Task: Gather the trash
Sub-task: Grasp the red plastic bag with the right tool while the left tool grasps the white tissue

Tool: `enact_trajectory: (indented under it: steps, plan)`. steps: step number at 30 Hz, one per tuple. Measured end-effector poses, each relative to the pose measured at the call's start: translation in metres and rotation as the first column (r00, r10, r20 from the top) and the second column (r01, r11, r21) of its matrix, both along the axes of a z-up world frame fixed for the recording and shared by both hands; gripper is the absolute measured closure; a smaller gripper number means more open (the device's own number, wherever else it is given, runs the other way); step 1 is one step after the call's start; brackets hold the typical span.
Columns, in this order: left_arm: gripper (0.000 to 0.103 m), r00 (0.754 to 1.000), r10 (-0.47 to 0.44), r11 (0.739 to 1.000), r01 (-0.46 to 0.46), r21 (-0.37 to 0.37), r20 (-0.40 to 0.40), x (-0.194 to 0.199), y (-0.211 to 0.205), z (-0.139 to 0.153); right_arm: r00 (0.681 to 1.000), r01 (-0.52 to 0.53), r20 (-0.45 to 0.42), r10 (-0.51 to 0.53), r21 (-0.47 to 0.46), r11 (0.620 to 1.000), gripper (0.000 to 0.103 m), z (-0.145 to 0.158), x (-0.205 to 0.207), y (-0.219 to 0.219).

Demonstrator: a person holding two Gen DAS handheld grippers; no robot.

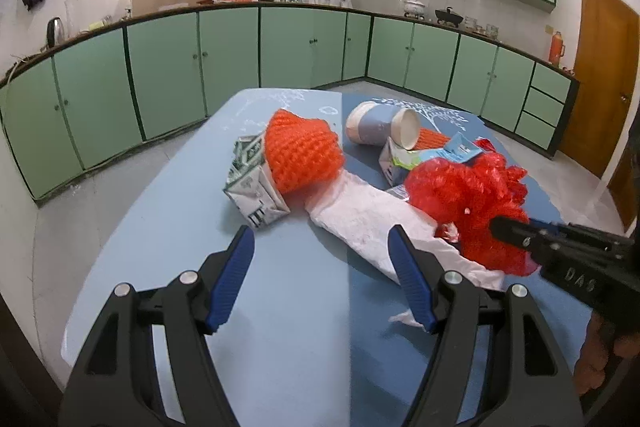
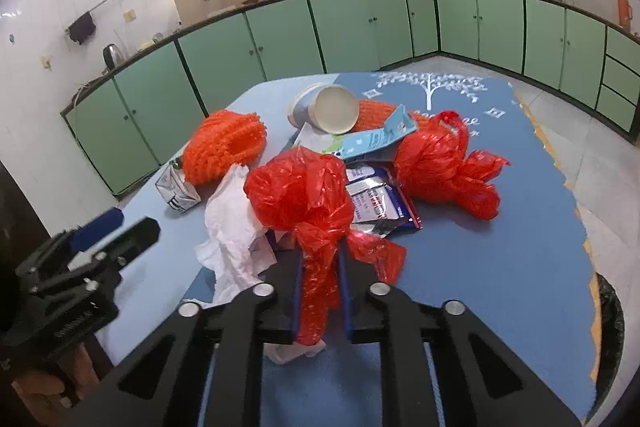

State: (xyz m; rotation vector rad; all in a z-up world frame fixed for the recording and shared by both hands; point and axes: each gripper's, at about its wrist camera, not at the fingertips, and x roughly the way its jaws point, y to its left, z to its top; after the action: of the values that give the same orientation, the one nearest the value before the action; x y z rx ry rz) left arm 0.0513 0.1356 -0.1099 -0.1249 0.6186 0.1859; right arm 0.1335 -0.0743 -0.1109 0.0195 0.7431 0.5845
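Left of the crumpled white tissue (image 1: 372, 223), the left gripper (image 1: 320, 267) hovers over the blue table (image 1: 168, 227) with fingers spread and nothing between them. Beyond the tissue's far-left end, an orange foam net (image 1: 302, 151) leans on a small carton (image 1: 252, 183). At the tissue's right edge, the right gripper (image 2: 320, 291) pinches the twisted neck of a red plastic bag (image 2: 304, 195).

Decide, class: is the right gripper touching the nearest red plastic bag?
Touching. The right wrist view shows the right gripper with its jaws pinching the red plastic bag.
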Motion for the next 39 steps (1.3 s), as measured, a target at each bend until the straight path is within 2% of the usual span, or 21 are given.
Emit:
enact_trajectory:
  steps: [5, 10, 16, 19, 21, 25, 28, 35, 39]
  plan:
    - [0.035, 0.998, -0.055, 0.998, 0.055, -0.024, -0.008, 0.001, -0.019, -0.001, 0.998, 0.054, 0.037, -0.055, 0.039, 0.998, 0.090, 0.021, -0.012, -0.026]
    - [0.035, 0.992, -0.120, 0.992, 0.119, -0.031, -0.029, 0.008, -0.048, -0.005, 0.990, 0.122, 0.074, -0.124, 0.032, 0.992, 0.090, 0.036, -0.023, -0.058]
    - [0.035, 0.988, -0.137, 0.990, 0.136, -0.021, -0.066, 0.021, -0.077, -0.016, 0.981, 0.175, 0.085, -0.176, 0.015, 0.984, 0.090, 0.038, -0.030, -0.083]
    - [0.035, 0.990, -0.118, 0.993, 0.117, -0.023, -0.080, 0.028, -0.083, -0.021, 0.979, 0.183, 0.088, -0.182, 0.002, 0.983, 0.090, 0.036, -0.033, -0.087]
    - [0.050, 0.991, -0.104, 0.994, 0.102, -0.030, -0.088, 0.032, -0.084, -0.024, 0.979, 0.188, 0.080, -0.187, 0.005, 0.982, 0.090, 0.034, -0.033, -0.089]
    - [0.086, 0.989, -0.105, 0.993, 0.099, -0.060, -0.108, 0.036, -0.082, -0.031, 0.978, 0.196, 0.072, -0.197, 0.012, 0.980, 0.090, 0.031, -0.033, -0.093]
    - [0.098, 0.991, -0.102, 0.993, 0.097, -0.061, -0.088, 0.032, -0.081, -0.028, 0.977, 0.197, 0.076, -0.197, 0.012, 0.980, 0.090, 0.031, -0.034, -0.094]
    - [0.101, 0.994, -0.107, 0.994, 0.107, -0.038, -0.008, 0.021, -0.082, -0.006, 0.973, 0.214, 0.079, -0.216, 0.035, 0.976, 0.090, 0.033, -0.035, -0.100]
    - [0.101, 0.989, -0.145, 0.989, 0.146, -0.023, 0.032, 0.018, -0.093, 0.010, 0.963, 0.251, 0.093, -0.254, 0.049, 0.967, 0.090, 0.037, -0.039, -0.112]
